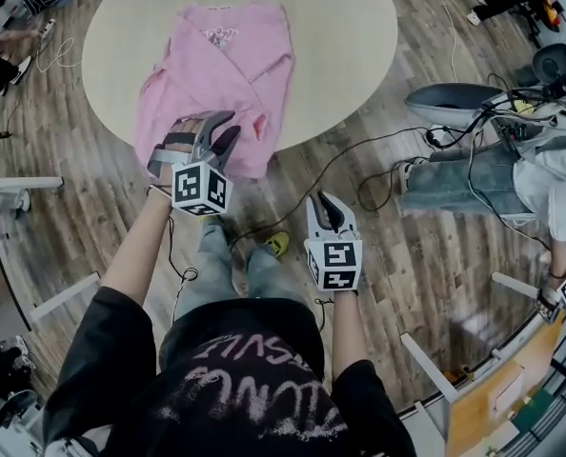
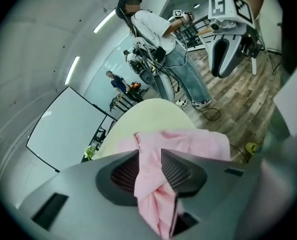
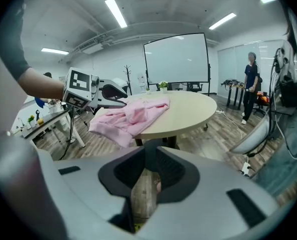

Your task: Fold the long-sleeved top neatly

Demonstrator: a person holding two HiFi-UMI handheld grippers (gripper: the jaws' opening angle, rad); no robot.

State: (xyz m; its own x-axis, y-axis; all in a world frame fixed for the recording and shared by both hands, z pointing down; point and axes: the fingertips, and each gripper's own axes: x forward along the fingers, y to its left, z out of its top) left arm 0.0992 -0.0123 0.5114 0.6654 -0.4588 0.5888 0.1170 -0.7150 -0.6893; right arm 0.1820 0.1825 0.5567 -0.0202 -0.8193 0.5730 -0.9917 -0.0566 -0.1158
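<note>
A pink long-sleeved top (image 1: 216, 74) lies crumpled on the near left part of a round beige table (image 1: 340, 27), its hem hanging over the near edge. My left gripper (image 1: 221, 131) is at that hem with its jaws apart. In the left gripper view a bunched fold of the top (image 2: 188, 141) runs loosely through the gap of the left gripper (image 2: 149, 156). My right gripper (image 1: 327, 209) hangs off the table over the wooden floor, to the right of the top. The right gripper (image 3: 146, 166) has its jaws a little apart, with only floor showing between them.
A person in jeans (image 1: 474, 179) sits or stands right of the table beside a grey chair (image 1: 450, 103). Black cables (image 1: 359, 160) trail across the floor near the table's edge. A white desk (image 1: 16, 188) stands at the left. A whiteboard (image 3: 176, 59) stands behind the table.
</note>
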